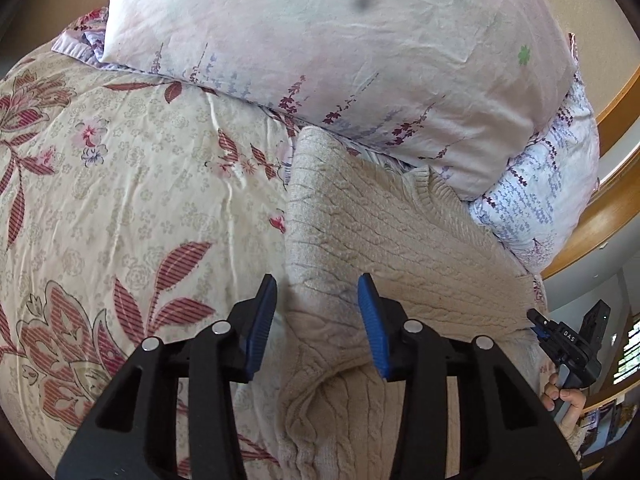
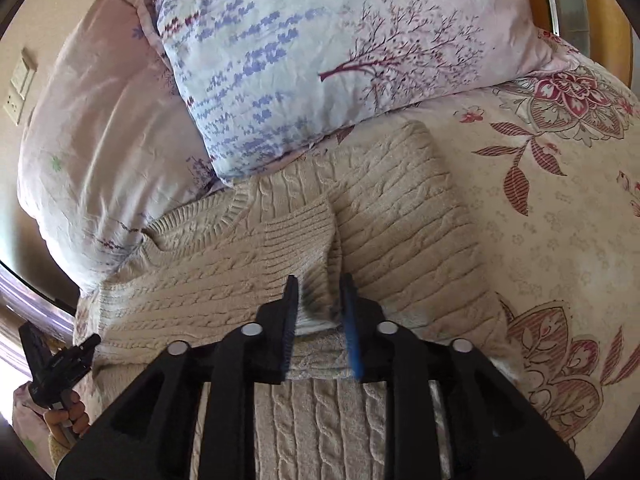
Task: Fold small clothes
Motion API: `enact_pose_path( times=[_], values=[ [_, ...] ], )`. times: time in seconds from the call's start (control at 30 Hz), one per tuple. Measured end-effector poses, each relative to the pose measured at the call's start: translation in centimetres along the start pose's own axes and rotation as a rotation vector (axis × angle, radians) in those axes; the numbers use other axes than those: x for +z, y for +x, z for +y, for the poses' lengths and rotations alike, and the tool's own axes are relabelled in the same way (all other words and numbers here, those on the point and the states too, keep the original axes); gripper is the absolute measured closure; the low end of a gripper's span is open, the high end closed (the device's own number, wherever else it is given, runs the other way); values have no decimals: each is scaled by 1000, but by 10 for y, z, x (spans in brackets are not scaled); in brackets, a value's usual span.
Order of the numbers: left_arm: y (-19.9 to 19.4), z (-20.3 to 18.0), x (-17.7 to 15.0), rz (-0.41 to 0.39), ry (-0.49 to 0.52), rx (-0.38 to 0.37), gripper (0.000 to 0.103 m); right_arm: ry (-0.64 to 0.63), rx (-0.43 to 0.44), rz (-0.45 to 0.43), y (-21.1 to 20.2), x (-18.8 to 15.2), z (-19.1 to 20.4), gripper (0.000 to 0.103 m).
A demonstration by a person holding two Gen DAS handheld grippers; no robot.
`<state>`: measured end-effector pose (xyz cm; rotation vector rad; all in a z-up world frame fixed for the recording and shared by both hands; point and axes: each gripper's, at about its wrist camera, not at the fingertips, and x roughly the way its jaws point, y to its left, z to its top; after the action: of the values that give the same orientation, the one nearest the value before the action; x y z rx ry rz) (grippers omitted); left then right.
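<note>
A cream cable-knit sweater (image 1: 384, 240) lies on the floral bedspread, its top edge against the pillows. It also shows in the right wrist view (image 2: 400, 216), with a ribbed cuff (image 2: 300, 232) folded across its body. My left gripper (image 1: 318, 292) is open just above a fold of the sweater, blue pads on either side of it. My right gripper (image 2: 320, 292) is narrowly closed on the folded sleeve below the cuff. The other gripper shows at the frame edge in each view, the right one (image 1: 568, 340) and the left one (image 2: 56, 360).
A pale pink floral pillow (image 1: 320, 48) and a light blue floral pillow (image 2: 320, 48) lie stacked behind the sweater. The floral bedspread (image 1: 120, 208) spreads to the left, and in the right wrist view (image 2: 560, 220) to the right. A wooden headboard (image 1: 600, 208) curves behind the pillows.
</note>
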<state>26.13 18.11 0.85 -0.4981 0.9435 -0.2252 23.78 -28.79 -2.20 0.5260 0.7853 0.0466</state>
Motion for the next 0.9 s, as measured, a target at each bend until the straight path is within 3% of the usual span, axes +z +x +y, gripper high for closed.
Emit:
enact_pose_path(
  times=[0.03, 0.1, 0.27, 0.3, 0.37, 0.5, 0.67, 0.73, 0.8, 0.9],
  values=[
    [-3, 1, -3, 7, -3, -17, 62, -5, 13, -36, -7, 0, 2, 61],
    [-6, 3, -9, 25, -3, -28, 62, -48, 34, -80, -18, 0, 9, 59],
    [-8, -3, -21, 52, 40, -22, 62, -102, 153, 24, -4, -5, 28, 56],
    [-8, -4, -22, 50, 56, -9, 65, -105, 143, 58, 3, -7, 30, 49],
    [-7, -6, -24, 39, 90, 36, 71, -103, 111, 112, 17, -13, 29, 46],
    [-6, -10, -24, 24, 124, 87, 77, -125, 96, 84, 16, -16, 33, 45],
    [-7, -9, -24, 1, 128, 81, 77, -146, 109, 66, 14, -21, 32, 43],
    [-13, -6, -28, 8, 103, 44, 70, -143, 140, 94, 7, -21, 30, 36],
    [-24, -4, -36, 14, 93, -5, 57, -123, 221, 115, -8, -24, 25, 31],
    [-47, -2, -54, -5, 123, -46, 49, -142, 280, 63, -45, -31, 7, 31]
  ],
)
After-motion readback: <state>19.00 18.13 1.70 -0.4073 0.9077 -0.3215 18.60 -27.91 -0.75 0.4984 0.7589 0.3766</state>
